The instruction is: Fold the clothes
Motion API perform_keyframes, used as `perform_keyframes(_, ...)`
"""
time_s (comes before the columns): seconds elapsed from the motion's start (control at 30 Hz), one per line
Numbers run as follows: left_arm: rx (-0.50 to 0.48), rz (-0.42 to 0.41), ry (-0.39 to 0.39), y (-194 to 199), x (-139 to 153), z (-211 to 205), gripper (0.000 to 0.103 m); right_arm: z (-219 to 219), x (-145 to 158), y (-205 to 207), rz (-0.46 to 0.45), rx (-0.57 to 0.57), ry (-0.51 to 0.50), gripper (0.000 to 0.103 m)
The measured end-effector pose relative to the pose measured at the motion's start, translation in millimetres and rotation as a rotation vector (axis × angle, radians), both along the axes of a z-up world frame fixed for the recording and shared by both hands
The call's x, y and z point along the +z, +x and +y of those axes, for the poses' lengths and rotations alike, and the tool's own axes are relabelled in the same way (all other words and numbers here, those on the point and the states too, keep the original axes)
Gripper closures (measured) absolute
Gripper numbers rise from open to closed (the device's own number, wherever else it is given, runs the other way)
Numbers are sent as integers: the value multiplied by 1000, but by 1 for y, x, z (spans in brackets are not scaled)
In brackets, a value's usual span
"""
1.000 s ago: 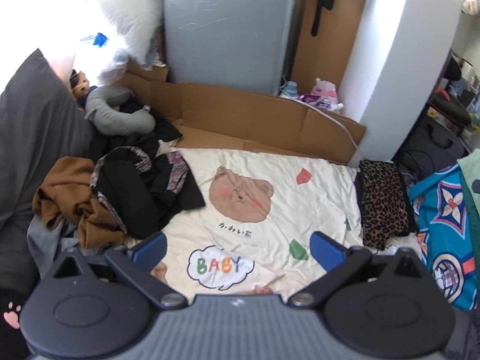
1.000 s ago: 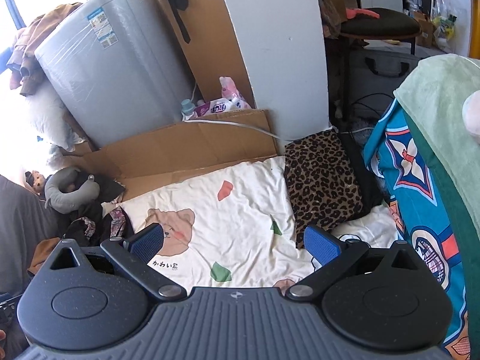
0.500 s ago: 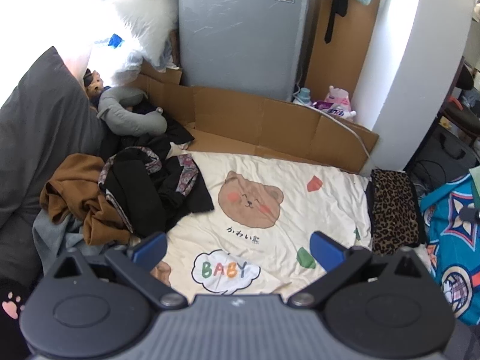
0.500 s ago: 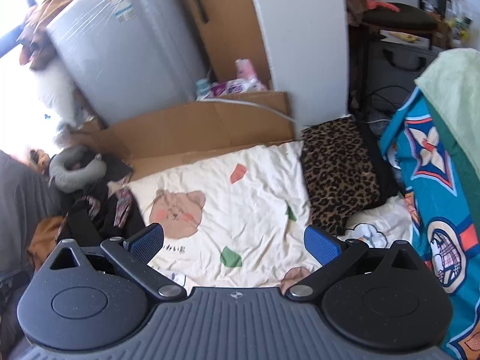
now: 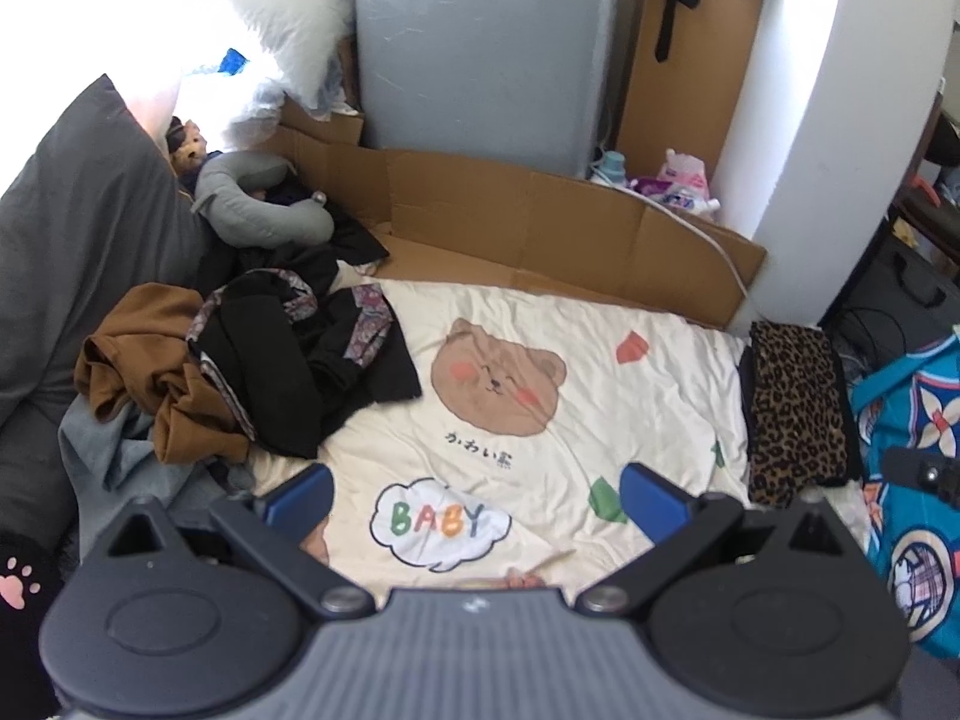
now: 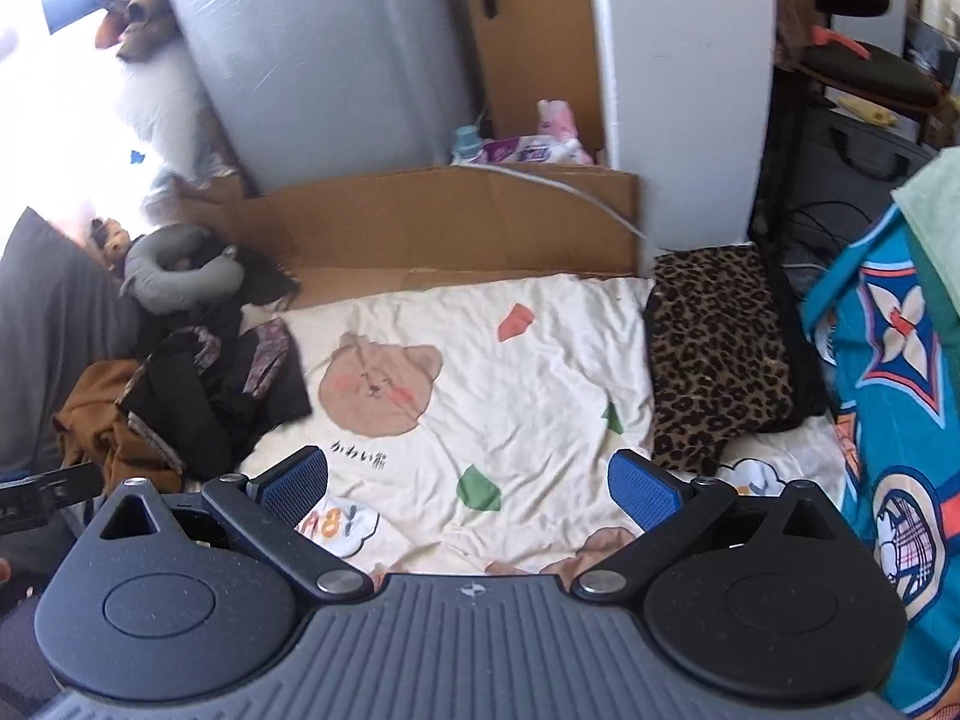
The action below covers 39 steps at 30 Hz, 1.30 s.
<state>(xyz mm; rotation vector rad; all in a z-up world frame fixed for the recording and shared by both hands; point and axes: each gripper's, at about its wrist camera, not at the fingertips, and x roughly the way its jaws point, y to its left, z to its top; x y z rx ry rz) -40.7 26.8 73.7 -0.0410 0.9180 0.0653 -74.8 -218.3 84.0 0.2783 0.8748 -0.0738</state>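
1. The left claw [image 5: 474,495] is released, hanging above the cream bear blanket [image 5: 540,420].
2. The right claw [image 6: 468,483] is released too.
3. The heap of clothes [image 5: 258,372] lies at frame left; the folded leopard-print garment [image 5: 792,402] lies at right.

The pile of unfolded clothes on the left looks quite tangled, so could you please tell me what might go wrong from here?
1. The black garment and brown garment are intertwined, so the open left gripper may drag up both together.
2. The pile overlaps the bear blanket, and a low pinch could catch the blanket too.
3. The folded leopard-print piece lies at the blanket's right edge, near the open right gripper; a sweep there could undo it.
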Motion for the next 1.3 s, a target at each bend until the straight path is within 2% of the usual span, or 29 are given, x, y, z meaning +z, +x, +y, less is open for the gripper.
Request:
perform_keyframes(0.2,-3,2,-4,4,-4,-6,1,6,-9,4,31,7,-25,1)
perform_keyframes(0.4,-45,66,29,12,-19,-26,1,20,-12,8,49,37,-51,1)
perform_keyframes(0.77,-40,108,-18,18,-30,-32,1,36,-24,19,76,55,-64,1)
perform_keyframes(1.3,-75,116,54,21,-30,-37,1,44,-29,23,96,69,-67,1)
